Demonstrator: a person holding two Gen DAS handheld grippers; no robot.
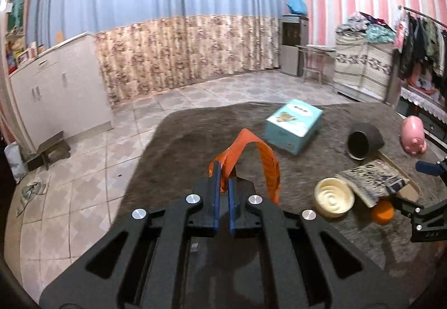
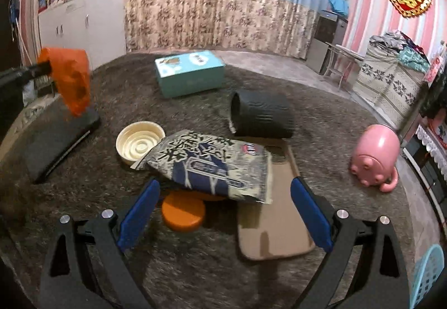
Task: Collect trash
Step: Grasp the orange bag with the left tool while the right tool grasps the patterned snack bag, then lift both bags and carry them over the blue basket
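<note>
My left gripper (image 1: 224, 179) is shut on an orange plastic bag (image 1: 251, 158) and holds it up above the brown table (image 1: 181, 141); the bag also shows at the far left of the right wrist view (image 2: 71, 79). My right gripper (image 2: 225, 211) is open and empty, low over a crumpled printed snack packet (image 2: 212, 166). The packet lies on an orange lid (image 2: 183, 214) and a tan phone case (image 2: 273, 225). A cream round lid (image 2: 139, 142) sits just left of the packet.
A teal box (image 2: 190, 72) lies at the back of the table. A black cylinder (image 2: 261, 114) lies on its side. A pink piggy bank (image 2: 375, 158) is at the right. A dark flat slab (image 2: 60, 144) lies at the left. A blue basket (image 2: 427, 278) is at lower right.
</note>
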